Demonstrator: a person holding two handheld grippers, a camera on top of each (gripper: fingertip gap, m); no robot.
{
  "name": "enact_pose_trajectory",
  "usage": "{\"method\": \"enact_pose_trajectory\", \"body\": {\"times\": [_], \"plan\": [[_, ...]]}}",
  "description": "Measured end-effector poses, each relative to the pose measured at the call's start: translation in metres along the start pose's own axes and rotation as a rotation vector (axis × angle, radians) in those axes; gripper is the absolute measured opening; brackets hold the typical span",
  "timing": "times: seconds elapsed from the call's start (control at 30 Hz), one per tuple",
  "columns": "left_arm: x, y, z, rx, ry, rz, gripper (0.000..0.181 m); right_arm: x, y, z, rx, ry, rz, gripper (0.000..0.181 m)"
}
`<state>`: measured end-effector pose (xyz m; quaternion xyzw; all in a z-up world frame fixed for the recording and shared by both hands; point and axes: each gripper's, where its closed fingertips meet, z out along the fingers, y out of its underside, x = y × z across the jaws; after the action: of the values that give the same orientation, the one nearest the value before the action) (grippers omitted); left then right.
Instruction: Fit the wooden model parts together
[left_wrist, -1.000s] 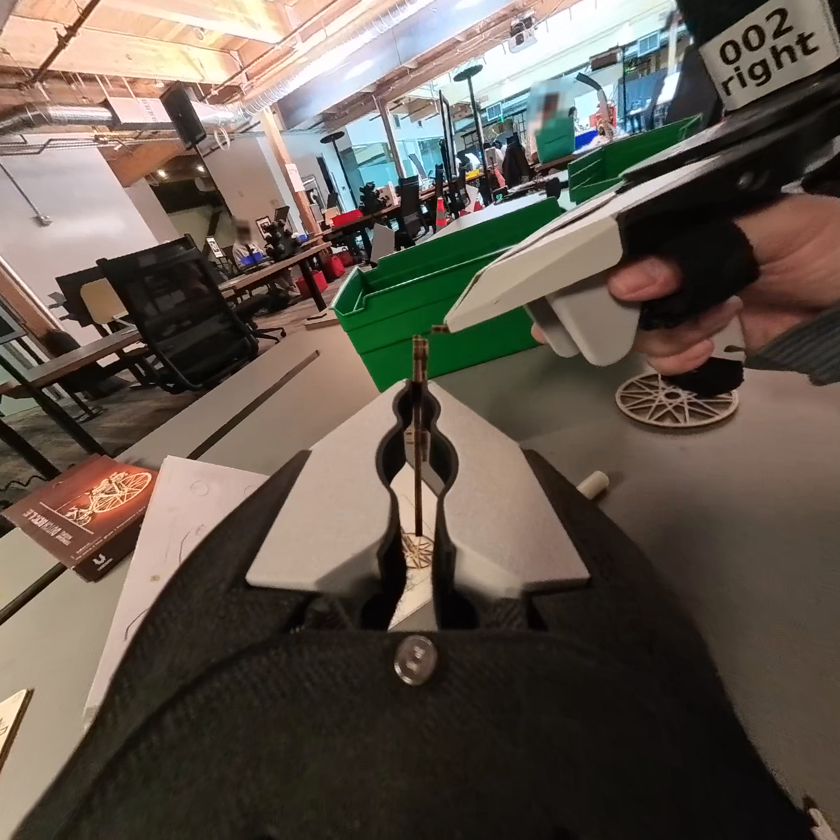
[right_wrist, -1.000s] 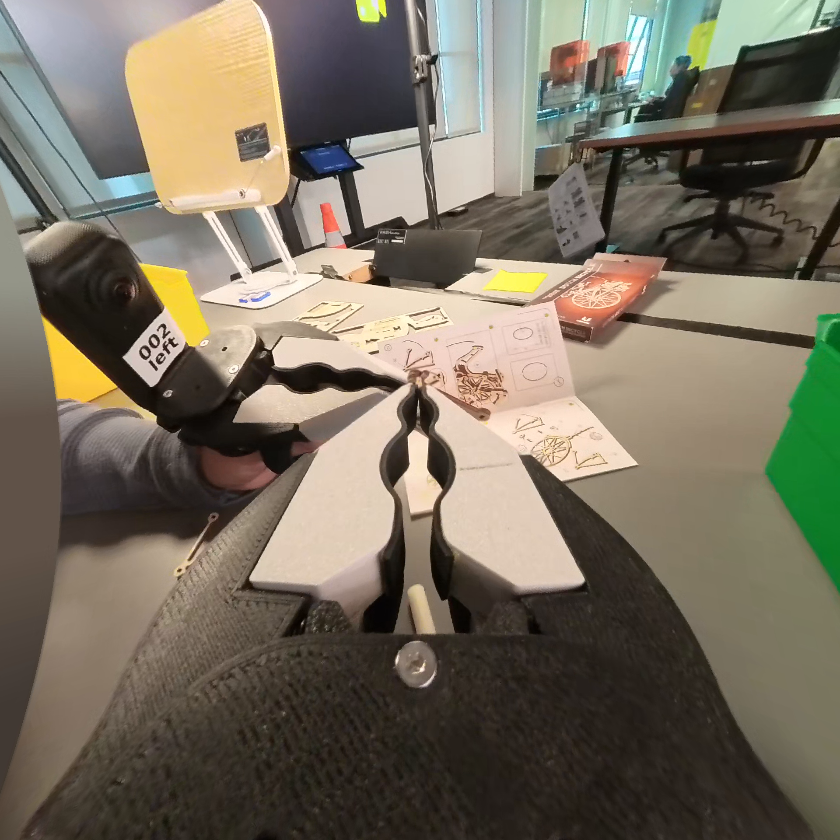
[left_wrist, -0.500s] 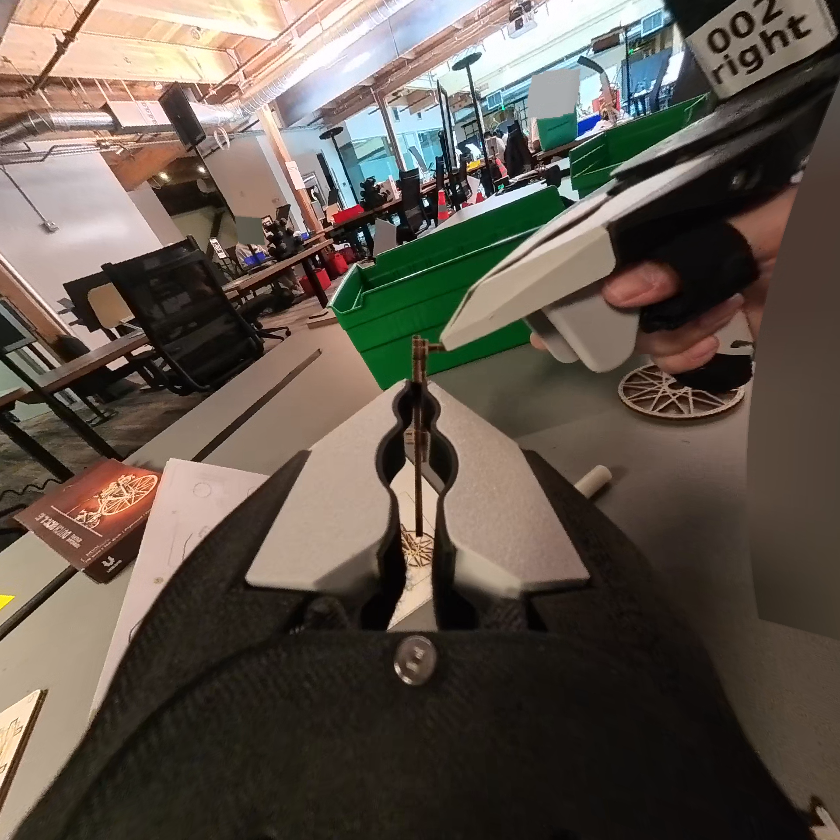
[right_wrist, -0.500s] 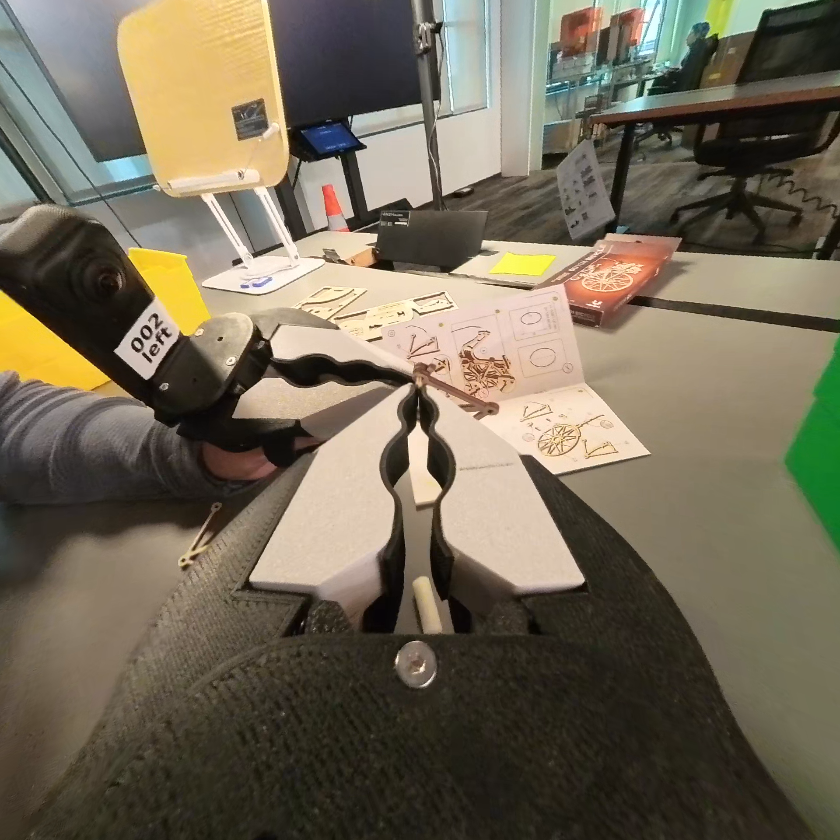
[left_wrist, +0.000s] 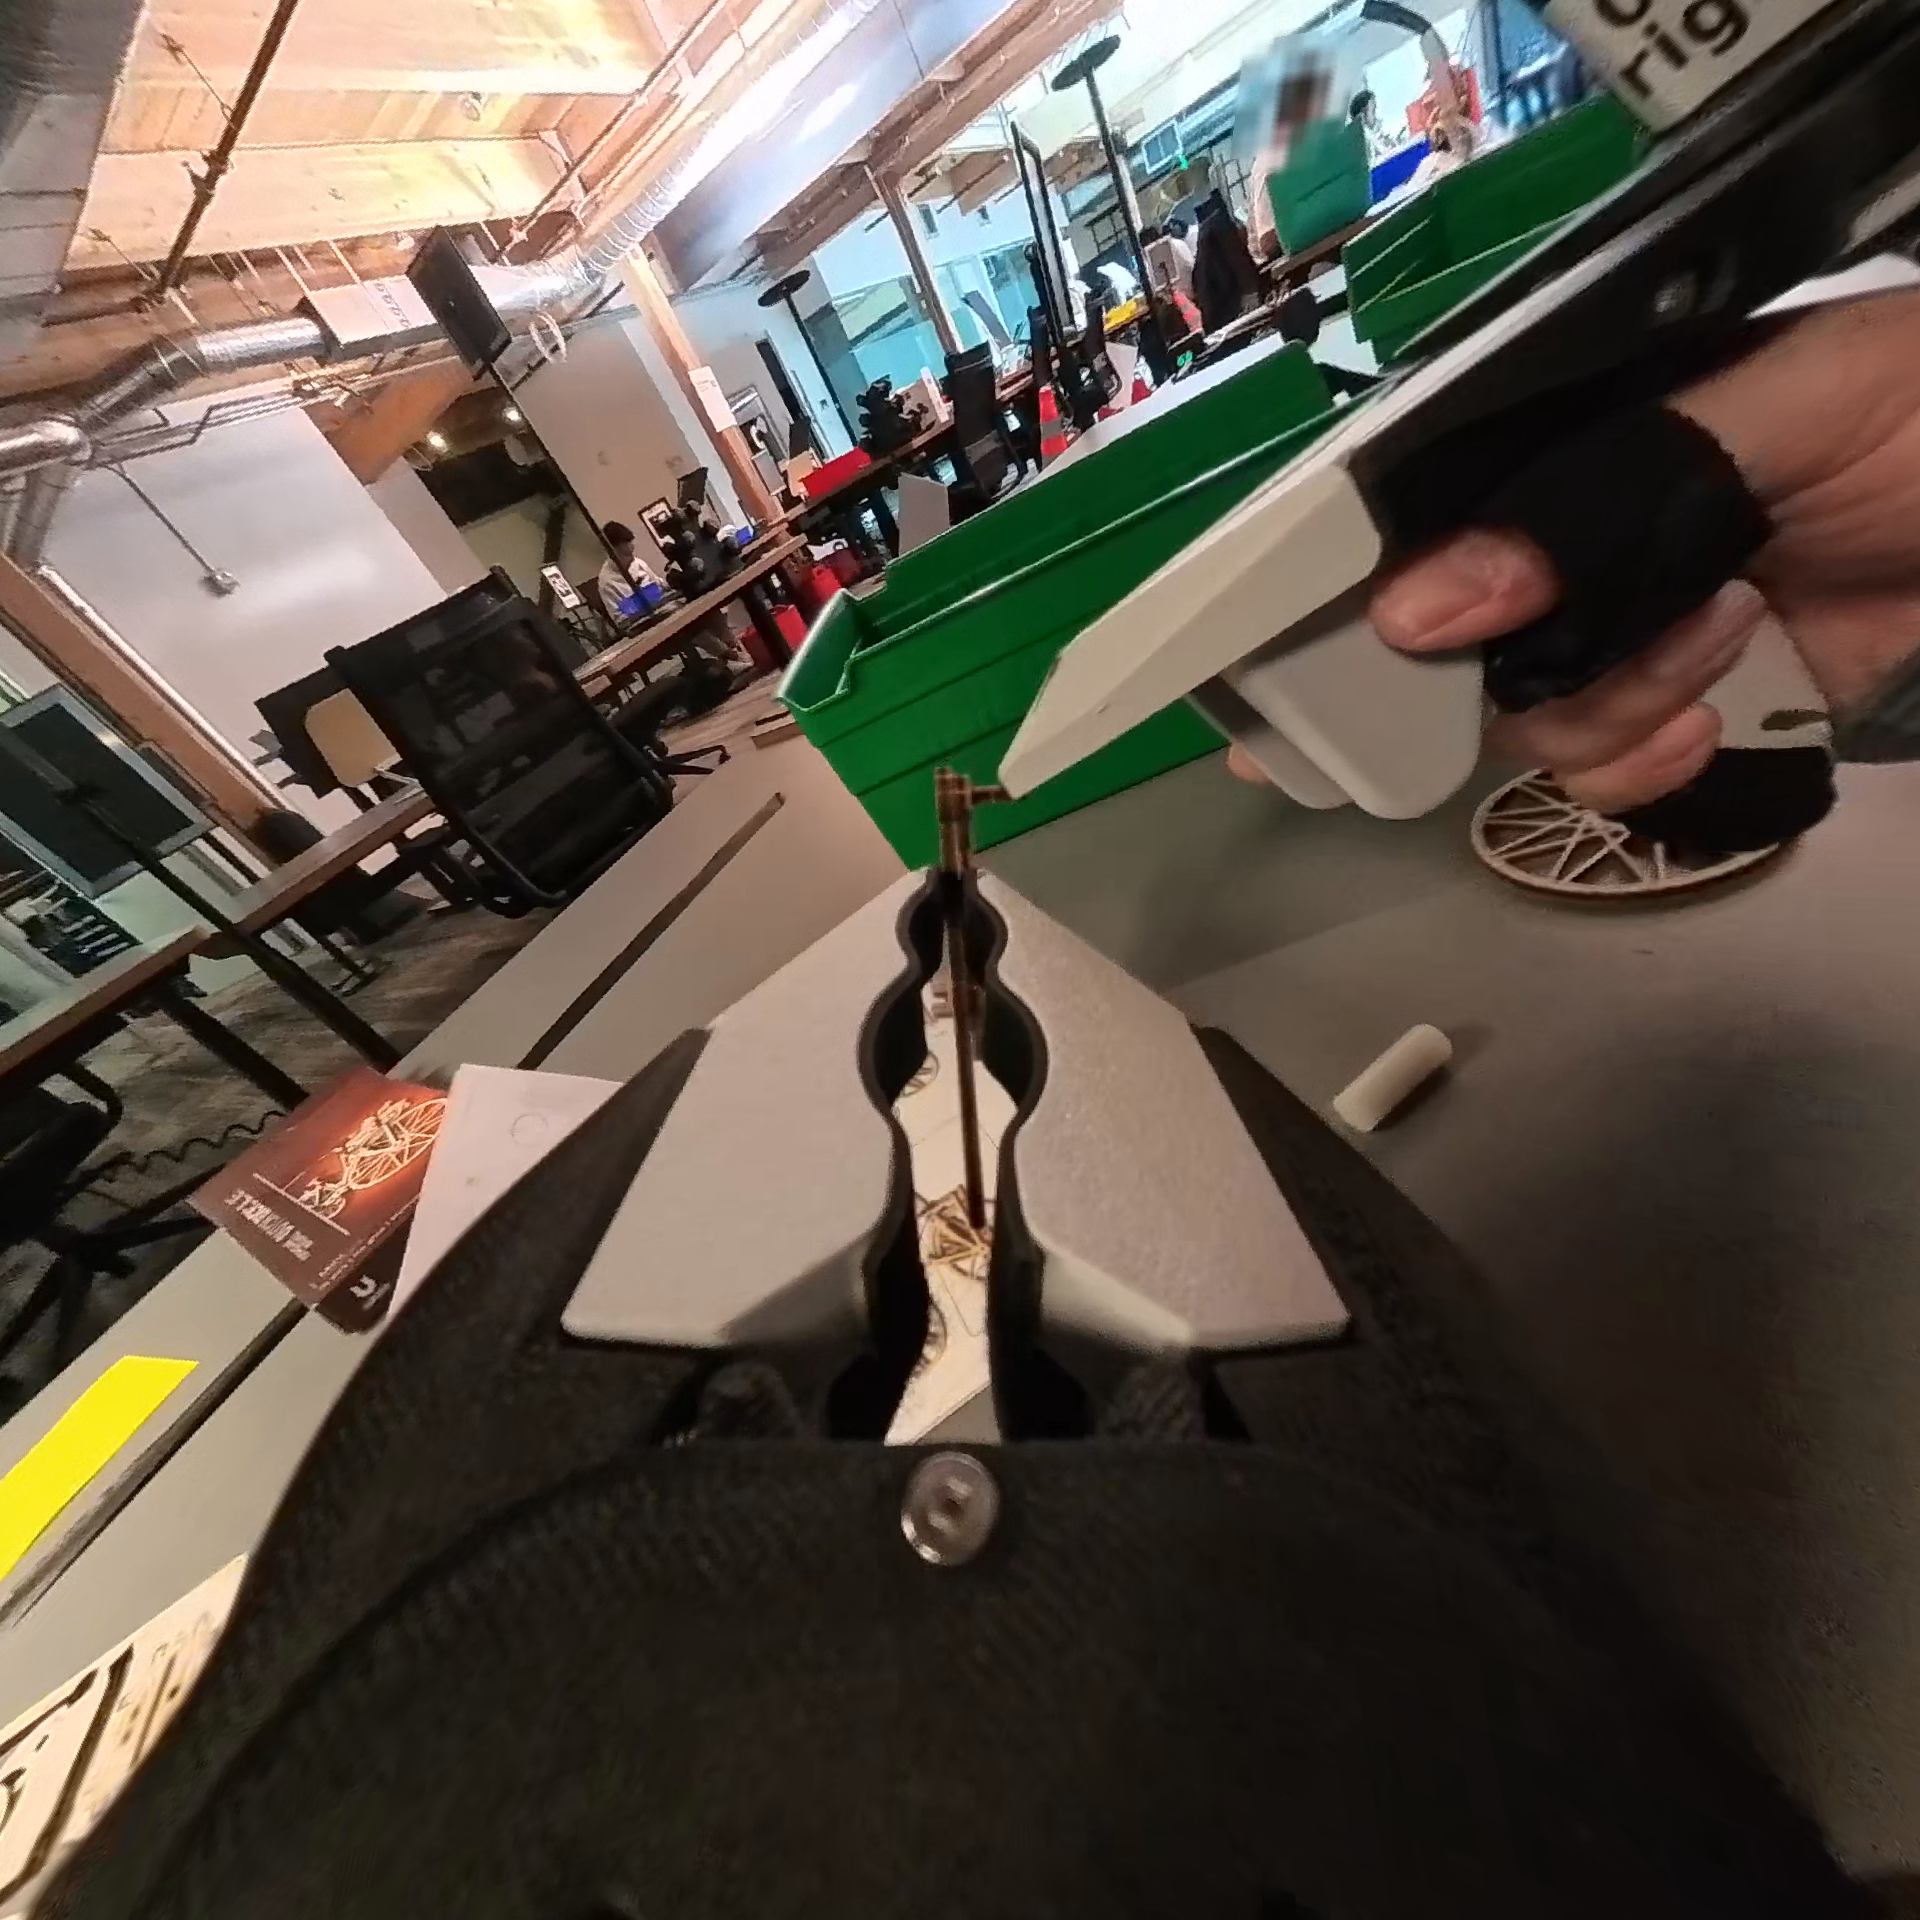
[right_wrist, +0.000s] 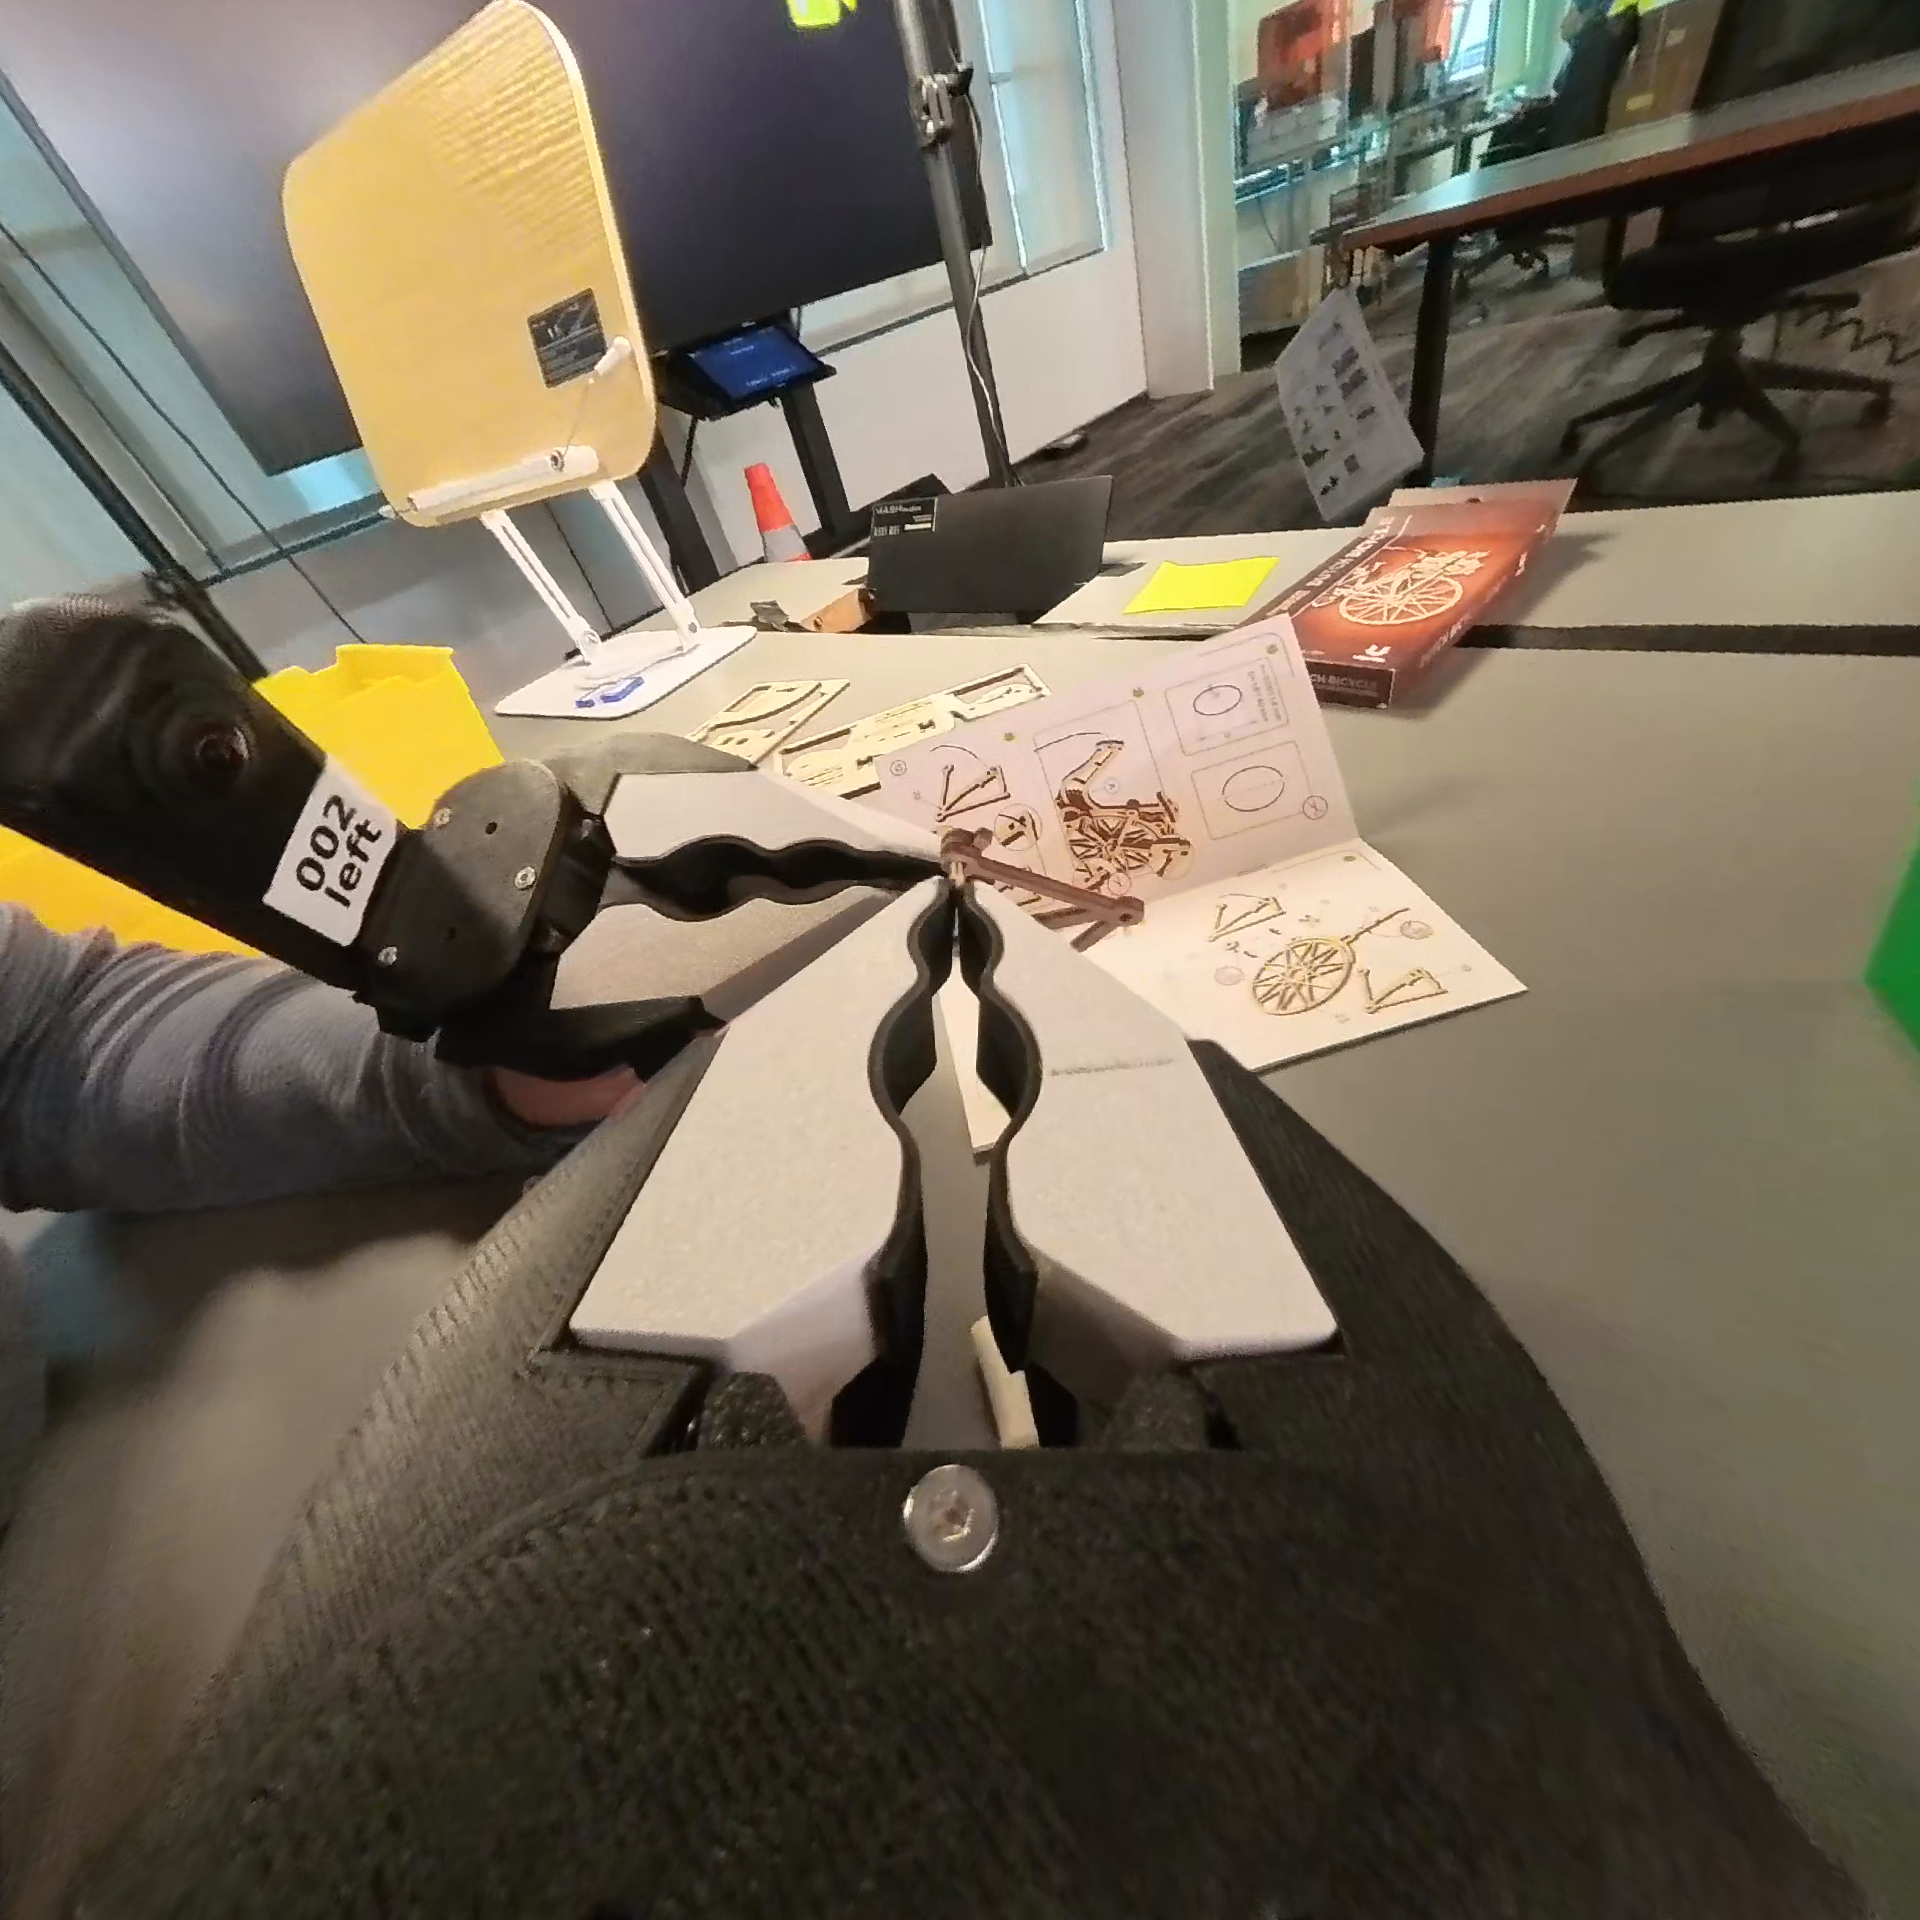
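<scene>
My left gripper (left_wrist: 954, 883) is shut on a thin dark wooden strip (left_wrist: 966, 1039), which I see edge-on and which sticks out past the fingertips. My right gripper (right_wrist: 954, 896) is shut on a small wooden pin (left_wrist: 987, 794) and holds it against the strip's far end. In the right wrist view the strip (right_wrist: 1049, 885) runs to the right from the left gripper (right_wrist: 914, 854) above the instruction sheet (right_wrist: 1226, 790). Both grippers are held above the grey table. A spoked wooden wheel (left_wrist: 1600, 847) lies flat under the right hand.
A short white cylinder (left_wrist: 1392, 1075) lies on the table. Green bins (left_wrist: 1039, 665) stand behind the grippers. The brown kit box (right_wrist: 1439, 592), sheets of wooden parts (right_wrist: 904, 717), a yellow note (right_wrist: 1200, 582), a yellow bin (right_wrist: 384, 707) and a yellow board on a stand (right_wrist: 468, 260) are further off. My left and right fingertips are right by each other. The spoked wooden wheel (left_wrist: 1600, 847) is about equally far from each gripper, around 15 cm.
Both grippers stay shut and stay together at the strip's end. The pair has shifted and tilted a little, and the right gripper sits slightly closer to the strip.
</scene>
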<state>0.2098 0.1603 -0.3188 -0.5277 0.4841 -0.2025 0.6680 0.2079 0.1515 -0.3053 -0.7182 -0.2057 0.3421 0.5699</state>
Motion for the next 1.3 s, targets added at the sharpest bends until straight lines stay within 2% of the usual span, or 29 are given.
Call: {"method": "enact_pose_trajectory", "body": {"times": [0.1, 0.27, 0.57, 0.7, 0.8, 0.87, 0.9, 0.93, 1.0, 1.07, 1.13, 1.2, 1.3], "plan": [[0.0, 0.001, 0.0, -0.003, 0.003, -0.003, 0.001, 0.0, 0.0, 0.0, 0.01, -0.013, 0.024, 0.0], [0.001, 0.002, 0.001, -0.011, 0.012, -0.016, 0.001, 0.0, 0.001, 0.001, -0.003, 0.019, -0.046, 0.0], [-0.005, -0.003, -0.003, 0.014, 0.0, -0.071, 0.001, -0.005, -0.005, -0.004, 0.049, -0.03, -0.046, 0.0], [-0.012, -0.006, -0.01, -0.031, 0.09, -0.297, 0.001, 0.003, -0.022, -0.018, 0.146, 0.017, -0.109, 0.0], [0.009, -0.004, -0.026, -0.184, 0.322, -0.63, 0.001, 0.005, -0.03, -0.024, 0.212, 0.052, -0.179, 0.0], [0.019, -0.006, -0.04, -0.216, 0.418, -0.832, 0.001, -0.004, -0.029, -0.019, 0.225, 0.017, -0.188, 0.0], [0.02, -0.009, -0.046, -0.197, 0.429, -0.867, 0.001, -0.009, -0.025, -0.014, 0.203, -0.002, -0.201, 0.0], [0.018, -0.005, -0.05, -0.199, 0.399, -0.836, 0.001, -0.012, -0.019, -0.01, 0.161, -0.011, -0.227, 0.0], [0.02, 0.012, -0.06, -0.287, 0.357, -0.667, 0.001, -0.015, -0.007, -0.005, 0.077, -0.017, -0.319, 0.0], [0.022, 0.026, -0.072, -0.376, 0.319, -0.498, 0.001, -0.007, 0.006, -0.001, -0.013, 0.04, -0.395, 0.0], [0.026, 0.034, -0.083, -0.445, 0.313, -0.368, 0.002, -0.009, 0.014, 0.003, -0.054, 0.023, -0.398, 0.0], [0.031, 0.043, -0.089, -0.512, 0.316, -0.3, 0.002, -0.017, 0.024, 0.008, -0.093, -0.042, -0.366, 0.0], [0.039, 0.048, -0.091, -0.561, 0.334, -0.259, 0.002, -0.032, 0.039, 0.012, -0.169, -0.11, -0.416, 0.0]]}}
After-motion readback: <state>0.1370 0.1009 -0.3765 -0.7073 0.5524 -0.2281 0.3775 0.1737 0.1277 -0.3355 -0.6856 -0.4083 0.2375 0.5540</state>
